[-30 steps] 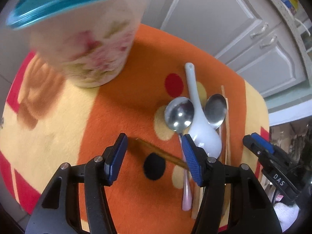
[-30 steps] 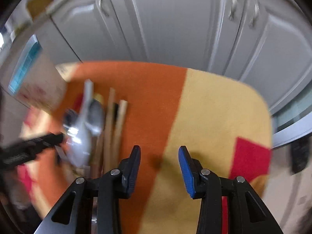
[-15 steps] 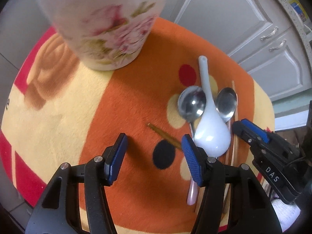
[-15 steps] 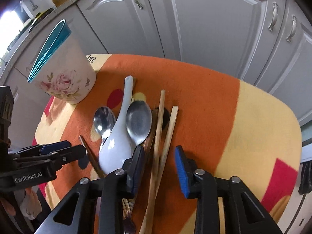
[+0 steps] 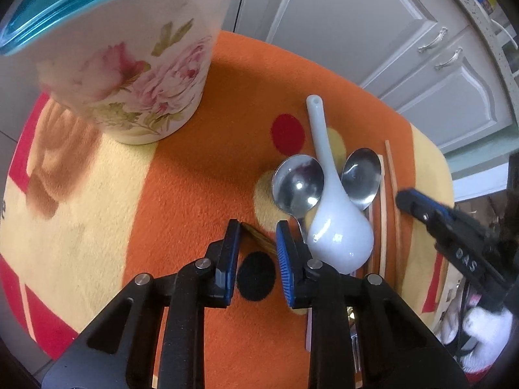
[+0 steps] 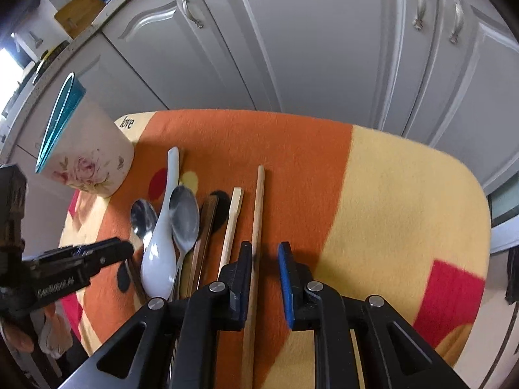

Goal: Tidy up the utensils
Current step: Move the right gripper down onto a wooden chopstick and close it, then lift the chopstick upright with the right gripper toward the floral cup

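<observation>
A: Spoons?
B: White ceramic spoon, bowl up, lying between two steel spoons whose bowls touch its sides.
A: Chopsticks?
B: Two pale wooden chopsticks lying flat, roughly parallel, beside the spoons; one dark chopstick lying apart at an angle.
A: Holder?
B: Flowered cup with a teal rim, upright, well apart from the spoons.

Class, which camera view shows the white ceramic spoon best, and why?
The left wrist view: the white ceramic spoon lies close and sharp, whole from handle to bowl. The right wrist view shows it smaller, off to the side, between two metal spoons.
</observation>
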